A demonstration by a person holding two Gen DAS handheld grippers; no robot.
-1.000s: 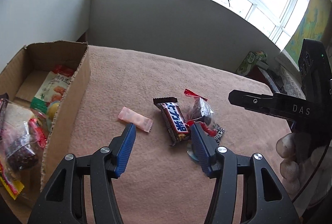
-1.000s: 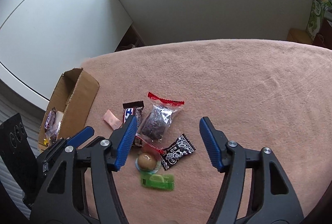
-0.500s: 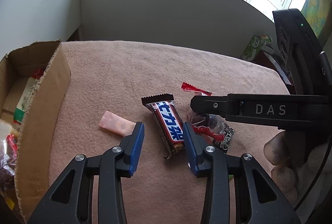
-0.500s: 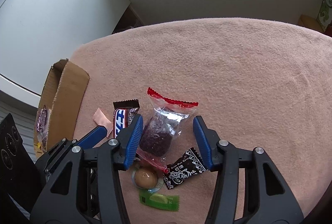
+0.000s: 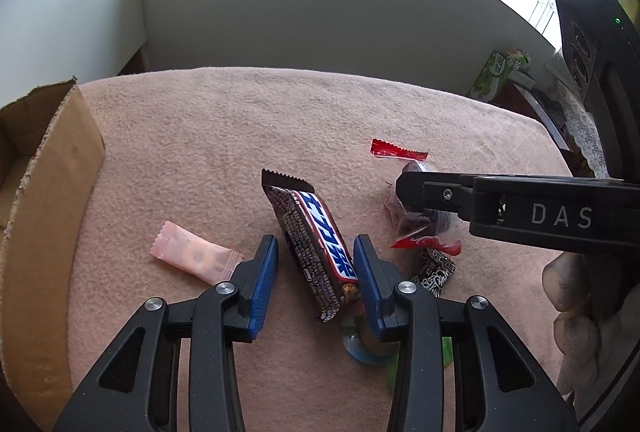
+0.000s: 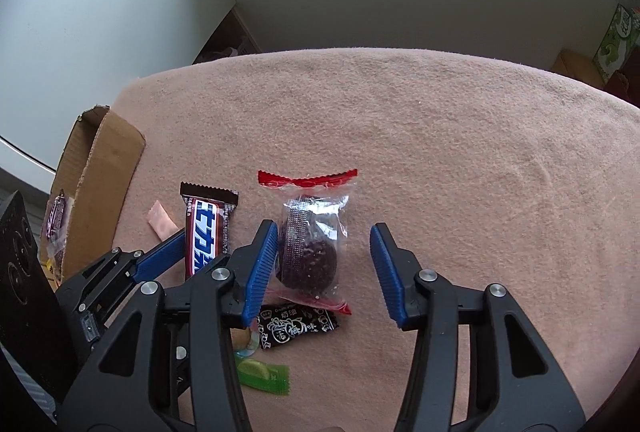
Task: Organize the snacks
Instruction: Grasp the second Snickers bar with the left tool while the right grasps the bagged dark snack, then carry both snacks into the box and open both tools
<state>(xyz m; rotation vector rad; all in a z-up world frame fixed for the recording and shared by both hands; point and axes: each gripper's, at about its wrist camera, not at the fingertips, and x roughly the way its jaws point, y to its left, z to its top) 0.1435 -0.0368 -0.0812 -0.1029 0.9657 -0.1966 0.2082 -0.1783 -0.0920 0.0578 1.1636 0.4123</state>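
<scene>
Cardboard box [image 5: 52, 216] flanks snacks; left gripper [image 5: 316, 268] narrowly straddles chocolate bar [image 5: 316, 244], right gripper [image 6: 324, 264] closing around clear-wrapped snack [image 6: 310, 244].

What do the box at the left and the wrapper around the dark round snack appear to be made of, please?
Box: matte brown corrugated cardboard, judging by its torn, ragged edges. Snack wrapper: apparently thin glossy plastic film, clear enough to show the dark snack inside, with red crimped ends.

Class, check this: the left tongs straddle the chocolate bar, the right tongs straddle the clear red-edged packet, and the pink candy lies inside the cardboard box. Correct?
One part is wrong. The pink candy lies on the pink cloth outside the cardboard box, as the left wrist view shows. The left tongs do straddle the chocolate bar, and the right tongs the clear red-edged packet.
</scene>
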